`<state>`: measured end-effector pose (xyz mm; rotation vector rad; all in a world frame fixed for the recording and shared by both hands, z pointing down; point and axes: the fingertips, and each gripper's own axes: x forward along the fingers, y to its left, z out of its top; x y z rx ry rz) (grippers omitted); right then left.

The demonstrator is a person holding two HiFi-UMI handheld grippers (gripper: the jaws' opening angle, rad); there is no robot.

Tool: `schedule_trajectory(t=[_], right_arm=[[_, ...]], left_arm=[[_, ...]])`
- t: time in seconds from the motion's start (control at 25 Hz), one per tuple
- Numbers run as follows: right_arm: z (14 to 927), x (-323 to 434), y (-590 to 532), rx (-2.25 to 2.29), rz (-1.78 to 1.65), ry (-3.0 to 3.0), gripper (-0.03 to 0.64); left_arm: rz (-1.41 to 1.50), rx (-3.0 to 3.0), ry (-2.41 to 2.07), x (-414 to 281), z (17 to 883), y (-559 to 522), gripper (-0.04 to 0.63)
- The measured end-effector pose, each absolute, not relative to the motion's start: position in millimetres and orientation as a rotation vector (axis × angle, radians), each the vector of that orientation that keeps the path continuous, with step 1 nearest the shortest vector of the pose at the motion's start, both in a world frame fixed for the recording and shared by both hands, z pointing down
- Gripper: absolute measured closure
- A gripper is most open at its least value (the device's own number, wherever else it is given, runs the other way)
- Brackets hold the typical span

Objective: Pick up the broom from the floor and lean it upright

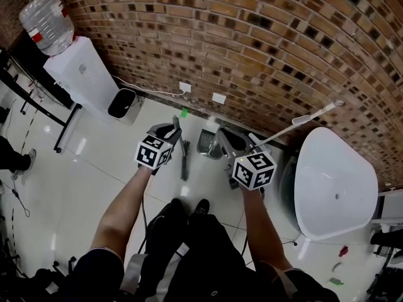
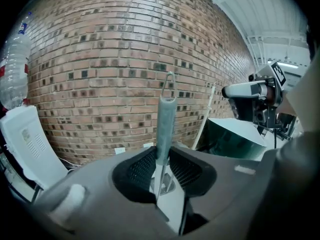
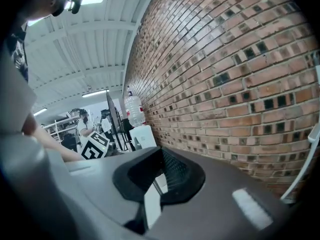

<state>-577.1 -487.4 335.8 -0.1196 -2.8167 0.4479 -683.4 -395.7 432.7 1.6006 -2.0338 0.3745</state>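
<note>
Brick wall (image 1: 264,43) runs across the far side of the floor (image 1: 82,181). At far left a water dispenser (image 1: 79,74) stands against it, with a bottle (image 1: 47,21) on top and a small bin (image 1: 123,104) just to its right. Further right, sockets (image 1: 184,87) sit low on the wall. The broom (image 2: 166,124) stands upright between the left tongs (image 2: 161,166), in front of the wall. A dustpan (image 1: 206,142) sits by the wall between the two grippers, the right tongs (image 3: 156,176) just to its right. At far right is a bench (image 1: 334,187), with a pole (image 1: 315,113) leaning on the wall behind it

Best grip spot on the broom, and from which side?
The grey sleeve below the wire loop: thicker than the bare shaft. Come from the side away from the brick wall, jaws across it; the left gripper is shut there.
</note>
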Motion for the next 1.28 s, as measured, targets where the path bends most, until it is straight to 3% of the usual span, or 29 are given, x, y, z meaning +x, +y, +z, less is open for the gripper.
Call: schedule_trajectory(t=[0.68,1.28], right_arm=[[360.1,-749.1,-552.2,0.025,0.435,-2.743,0.615],[390.3,-809.4,-603.5,0.042,0.468,-2.676,0.615]], left_arm=[[0.368,1.53,-1.975,-863.1,501.9,-447.1,0.506],[0.347,1.441,-1.965,-946.4,562.2,-534.0,0.505]])
